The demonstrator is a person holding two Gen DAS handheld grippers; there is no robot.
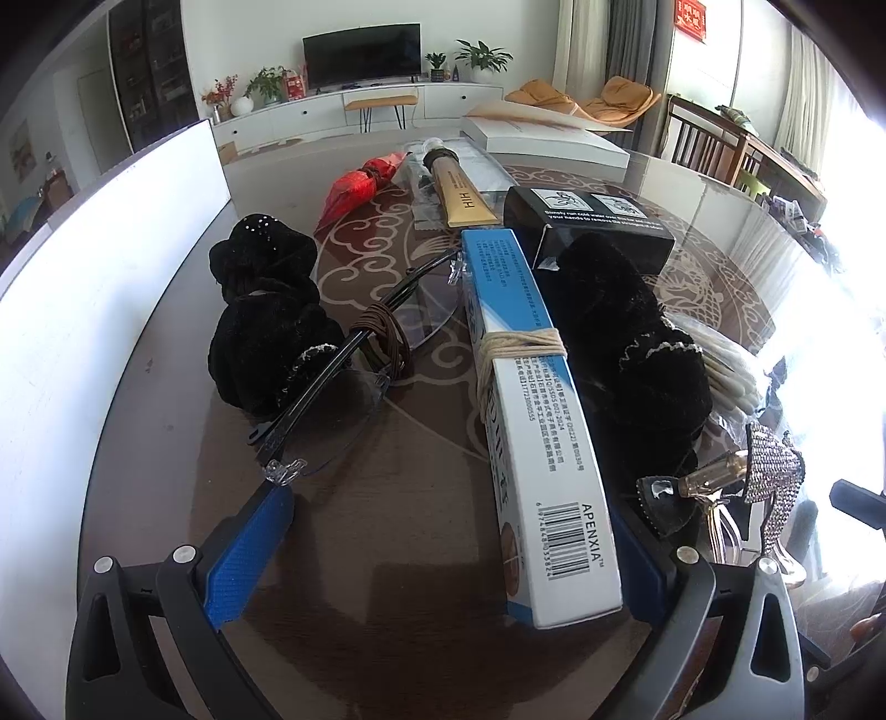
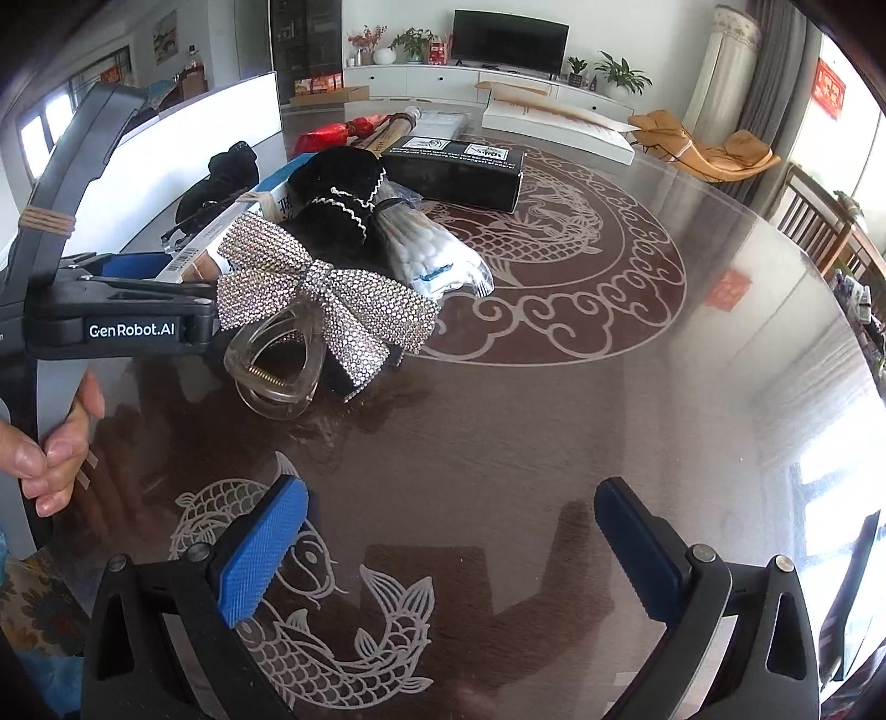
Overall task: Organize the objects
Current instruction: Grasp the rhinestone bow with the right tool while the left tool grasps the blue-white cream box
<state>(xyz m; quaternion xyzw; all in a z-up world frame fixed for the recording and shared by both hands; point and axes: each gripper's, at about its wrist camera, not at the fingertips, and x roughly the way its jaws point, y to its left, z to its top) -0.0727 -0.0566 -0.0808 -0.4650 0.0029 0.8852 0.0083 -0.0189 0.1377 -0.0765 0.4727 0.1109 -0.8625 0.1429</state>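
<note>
We see the long box (image 1: pixel 531 399) hiding the left hand-held gripper's (image 1: pixel 443 543) right finger, and the cotton swabs (image 1: pixel 725 371) lost in glare.

A living room behind the table: a dark television (image 1: pixel 361 54) on a long white cabinet (image 1: pixel 354 111), potted plants (image 1: pixel 483 55), an orange lounge chair (image 1: pixel 620 99).

Ahead of my right tongs (image 2: pixel 448 559) the bench (image 2: pixel 637 399) lay bare. My left tongs (image 1: pixel 443 559) were hemmed in: toothpaste box (image 1: pixel 531 399) between them, glasses (image 1: pixel 354 354) left, black scrunchie (image 1: pixel 626 332) right, rhinestone bow clip (image 2: pixel 326 299) alongside.
</note>
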